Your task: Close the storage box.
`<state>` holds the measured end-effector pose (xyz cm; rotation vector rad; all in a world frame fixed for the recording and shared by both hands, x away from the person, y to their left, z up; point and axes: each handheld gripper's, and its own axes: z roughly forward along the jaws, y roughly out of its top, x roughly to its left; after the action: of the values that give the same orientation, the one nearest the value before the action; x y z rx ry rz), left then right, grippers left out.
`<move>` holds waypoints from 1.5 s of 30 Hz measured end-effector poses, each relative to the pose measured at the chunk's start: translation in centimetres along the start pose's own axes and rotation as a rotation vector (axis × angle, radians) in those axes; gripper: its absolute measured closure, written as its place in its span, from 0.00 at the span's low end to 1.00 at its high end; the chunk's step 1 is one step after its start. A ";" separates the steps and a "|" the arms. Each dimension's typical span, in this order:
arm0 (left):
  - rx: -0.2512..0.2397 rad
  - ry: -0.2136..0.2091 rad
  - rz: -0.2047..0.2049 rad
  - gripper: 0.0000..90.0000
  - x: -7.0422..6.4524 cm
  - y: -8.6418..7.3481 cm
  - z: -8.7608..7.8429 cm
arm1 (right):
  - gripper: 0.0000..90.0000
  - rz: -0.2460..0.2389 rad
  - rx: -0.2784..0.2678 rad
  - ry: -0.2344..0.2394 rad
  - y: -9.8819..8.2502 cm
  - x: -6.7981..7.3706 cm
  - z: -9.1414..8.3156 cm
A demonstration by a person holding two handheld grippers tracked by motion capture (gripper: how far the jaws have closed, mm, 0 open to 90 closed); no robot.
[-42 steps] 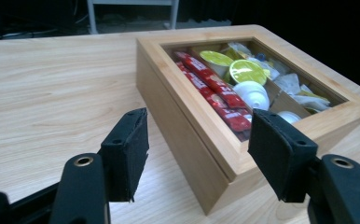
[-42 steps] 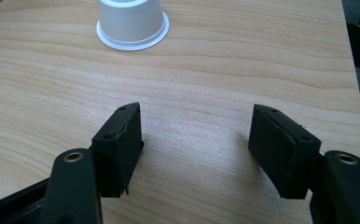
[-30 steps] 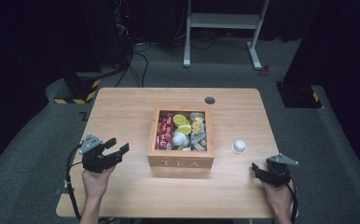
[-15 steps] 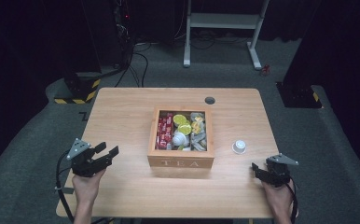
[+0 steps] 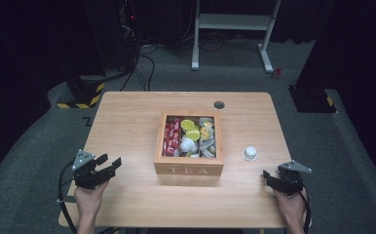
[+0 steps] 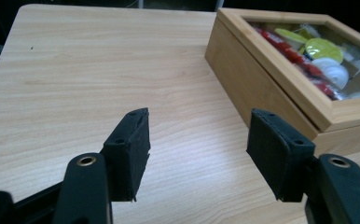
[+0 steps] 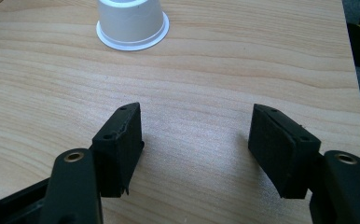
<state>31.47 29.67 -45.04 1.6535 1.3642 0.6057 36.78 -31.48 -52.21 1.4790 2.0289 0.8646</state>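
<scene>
Square wooden tea box point(image 5: 189, 169), glass-lidded in left gripper view; ribbed white plastic capsule point(image 5: 249, 153) right of it. Left gripper point(image 5: 109, 163), right gripper point(image 5: 268, 176): released, empty.

Matt wooden box point(image 5: 188, 169); plastic capsule point(image 5: 249, 153)

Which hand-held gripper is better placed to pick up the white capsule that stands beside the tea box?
Right. The right hand-held gripper is open and points toward the white capsule, with bare table between. The left hand-held gripper is on the other side of the tea box.
</scene>
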 end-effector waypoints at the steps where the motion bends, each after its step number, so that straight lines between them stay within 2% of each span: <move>1: 0.005 0.001 0.001 0.44 0.0 -0.1 0.1 | 0.39 0.002 0.000 0.000 0.0 0.0 0.0; 25: 0.097 0.048 0.002 0.41 -0.3 -3.2 3.4 | 0.39 0.003 0.000 0.000 0.0 0.0 0.0; 30: 0.116 0.057 0.009 0.41 -0.3 -3.7 4.0 | 0.39 0.000 0.000 0.000 0.0 0.0 0.0; 34: 0.129 0.080 0.029 0.41 -0.4 -3.9 4.5 | 0.39 0.000 -0.001 -0.001 0.0 0.0 0.0; 38: 0.140 0.094 0.022 0.39 -0.5 -4.1 5.0 | 0.39 0.000 0.000 0.000 0.0 0.0 0.0; 39: 0.148 0.101 0.035 0.39 -0.5 -4.2 5.2 | 0.39 0.000 0.000 -0.001 0.0 0.0 0.0; 45: 0.166 0.119 0.047 0.38 -0.7 -4.5 6.0 | 0.39 0.000 0.000 0.000 0.0 0.0 0.0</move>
<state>33.80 27.11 -51.71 1.8105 1.4986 0.6422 36.77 -31.48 -52.21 1.4785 2.0288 0.8644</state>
